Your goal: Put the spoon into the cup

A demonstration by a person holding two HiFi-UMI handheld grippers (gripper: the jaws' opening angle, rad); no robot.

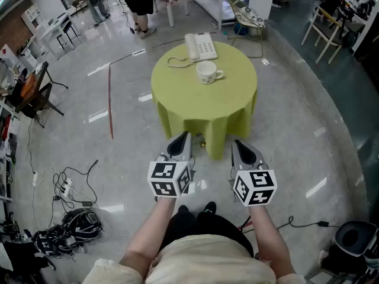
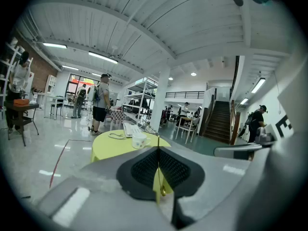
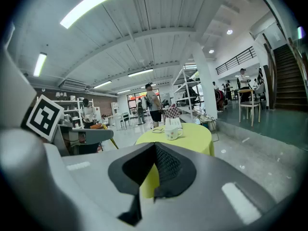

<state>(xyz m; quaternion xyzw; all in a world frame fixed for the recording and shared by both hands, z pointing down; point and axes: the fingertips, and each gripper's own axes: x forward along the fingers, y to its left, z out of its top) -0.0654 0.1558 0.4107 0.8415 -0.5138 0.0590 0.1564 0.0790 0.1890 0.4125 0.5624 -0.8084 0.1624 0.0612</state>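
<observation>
Head view is showing me standing well back from the round table (image 1: 177,102), holding both grippers low and short of its near edge. The cup (image 1: 206,71) is sitting upright on the green cloth toward the far side, its handle pointing to my right. It is just beside the telephone (image 1: 200,46), whose cord (image 1: 177,62) is curling to the cup's left. I am not finding the spoon in any view. None is lying on the bare cloth, and the cup's inside is too small to read from here.

My left gripper (image 1: 182,136) is clenching on nothing, its pads meeting along a thin seam. My right gripper (image 1: 238,144) is likewise pressing its tips together, empty.

As I judge it, the step in hand is approaching and locating the spoon, so nothing of the task is done yet. To do it well I should be stepping closer until the whole tabletop is under my gaze, then checking behind the telephone and round the cup. I should be spreading one gripper's jaws before reaching, not over the cloth. When grasping, I am aiming for the handle end so the bowl drops in first. I am also steering clear of the cord and the cup's handle, since a nudge could tip the cup.
</observation>
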